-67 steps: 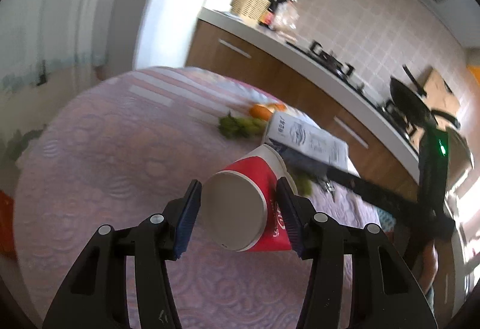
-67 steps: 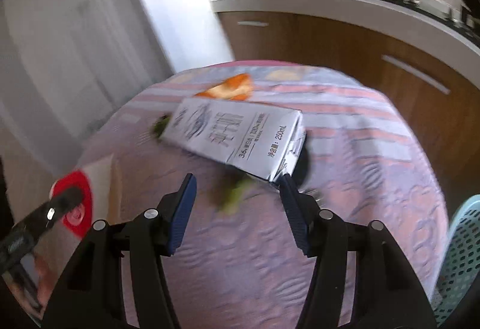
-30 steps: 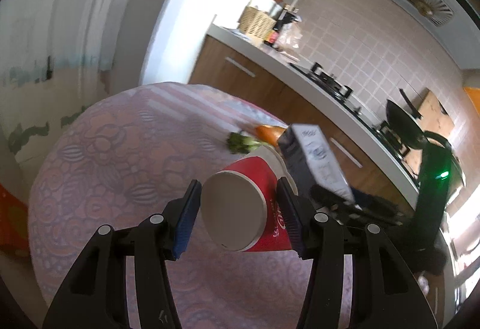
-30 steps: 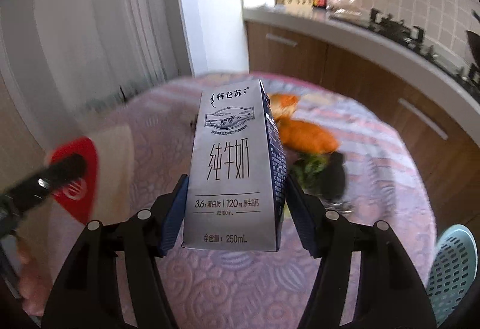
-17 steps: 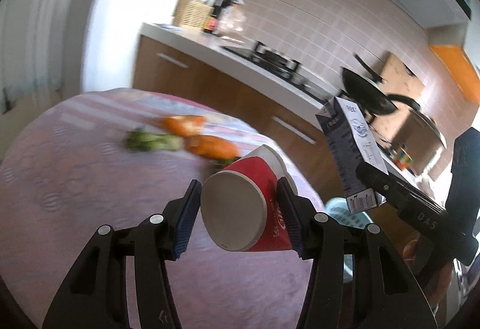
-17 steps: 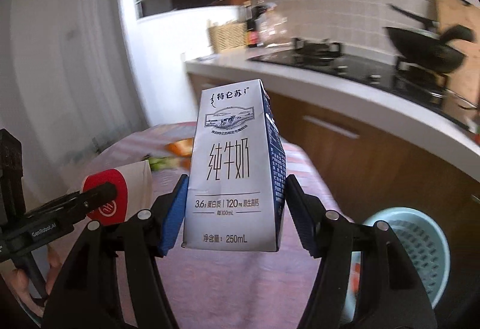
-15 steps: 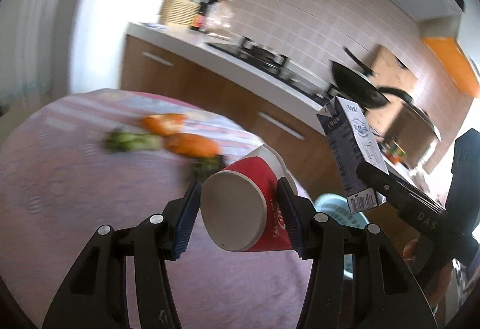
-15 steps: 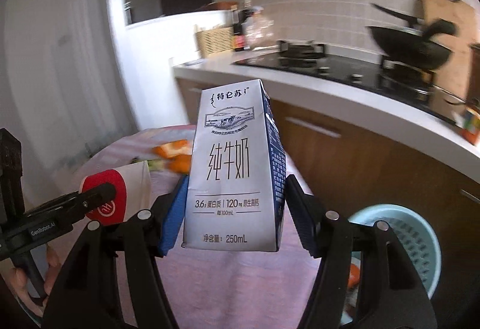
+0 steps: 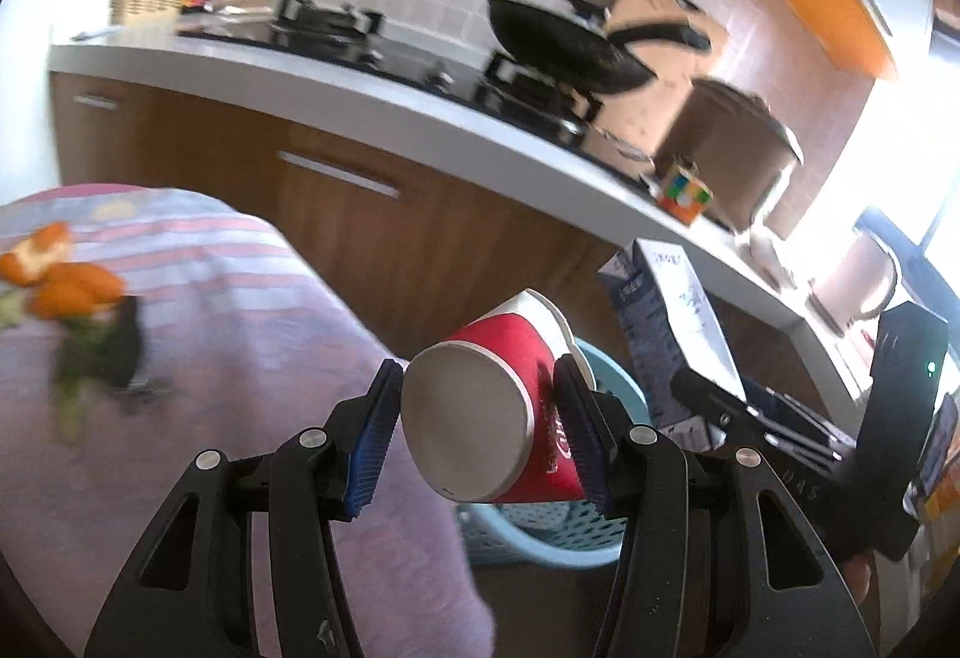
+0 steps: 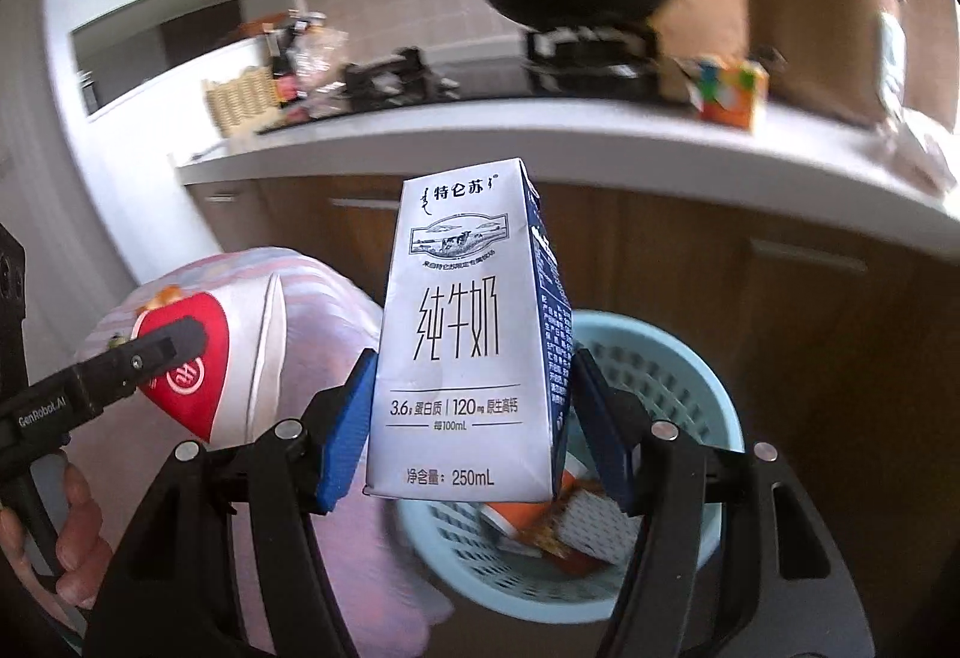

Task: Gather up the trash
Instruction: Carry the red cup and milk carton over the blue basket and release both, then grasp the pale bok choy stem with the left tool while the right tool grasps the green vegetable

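Right wrist view: right tool point(image 10: 474, 418) clamped on white/blue milk carton point(image 10: 471, 340) above pale-blue plastic basket point(image 10: 714, 394); left tool point(image 9: 480, 418) clamped on red paper cup point(image 9: 498, 406), nearer tabletop point(image 9: 252, 334). Risk: cup released early misses the basket.

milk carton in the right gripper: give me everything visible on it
The milk carton is a tall white box with a dark blue side panel, apparently coated paperboard. Its front shows a pasture picture, large black Chinese characters and "250mL" near the bottom. It stands upright and looks undented, clamped low on its sides between the blue pads of the right gripper, above a light blue basket. Nothing else touches it. The left wrist view shows it tilted.
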`<state>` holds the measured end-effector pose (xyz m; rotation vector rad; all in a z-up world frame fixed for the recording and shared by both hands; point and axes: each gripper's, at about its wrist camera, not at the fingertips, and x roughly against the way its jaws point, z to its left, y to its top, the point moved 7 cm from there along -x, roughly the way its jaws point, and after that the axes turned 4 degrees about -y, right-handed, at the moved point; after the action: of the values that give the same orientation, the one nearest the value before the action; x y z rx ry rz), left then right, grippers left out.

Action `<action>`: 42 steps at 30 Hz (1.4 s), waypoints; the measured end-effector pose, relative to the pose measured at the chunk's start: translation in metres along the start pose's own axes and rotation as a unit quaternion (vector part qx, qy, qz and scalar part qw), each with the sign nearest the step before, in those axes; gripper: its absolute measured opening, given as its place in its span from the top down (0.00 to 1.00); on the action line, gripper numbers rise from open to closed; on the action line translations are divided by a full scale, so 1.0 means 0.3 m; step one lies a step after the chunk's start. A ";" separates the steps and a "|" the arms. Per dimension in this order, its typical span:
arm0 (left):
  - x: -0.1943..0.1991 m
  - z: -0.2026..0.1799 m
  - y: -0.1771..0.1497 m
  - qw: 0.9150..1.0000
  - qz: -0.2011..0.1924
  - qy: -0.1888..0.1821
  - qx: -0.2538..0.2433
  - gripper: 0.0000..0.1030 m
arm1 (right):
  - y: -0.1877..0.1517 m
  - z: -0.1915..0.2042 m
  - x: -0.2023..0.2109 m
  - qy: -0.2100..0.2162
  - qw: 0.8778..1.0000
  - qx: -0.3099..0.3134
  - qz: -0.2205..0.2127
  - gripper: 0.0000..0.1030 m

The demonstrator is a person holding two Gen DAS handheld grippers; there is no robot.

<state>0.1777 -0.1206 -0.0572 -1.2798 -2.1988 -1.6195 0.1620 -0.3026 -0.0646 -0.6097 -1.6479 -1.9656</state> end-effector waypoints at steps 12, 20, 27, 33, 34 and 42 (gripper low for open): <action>-0.267 -0.073 -0.062 0.998 0.064 0.009 -0.027 0.34 | -0.113 -0.207 -0.173 -0.015 0.994 -0.070 0.079 0.40; -0.234 -0.018 -0.073 0.998 0.055 0.023 -0.021 0.32 | -0.143 -0.229 -0.207 -0.016 0.993 -0.077 0.090 0.39; -0.127 0.070 -0.050 0.999 0.032 0.026 0.002 0.33 | -0.070 -0.069 -0.161 0.014 0.997 -0.037 0.062 0.40; 0.039 0.182 -0.005 0.998 -0.016 0.052 0.015 0.35 | -0.003 0.147 -0.111 0.046 0.998 0.014 0.032 0.43; 0.069 0.205 0.003 0.998 -0.024 0.058 0.020 0.35 | 0.006 0.193 -0.105 0.055 0.998 0.024 0.027 0.43; 0.365 0.482 0.057 0.986 -0.088 0.138 0.044 0.35 | 0.028 0.550 -0.092 0.116 0.989 0.092 0.015 0.59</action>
<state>0.1724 0.0611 -0.0453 -0.8020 -2.2322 -1.6228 0.1922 -0.1387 -0.0481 -0.3202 -1.6395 -1.7627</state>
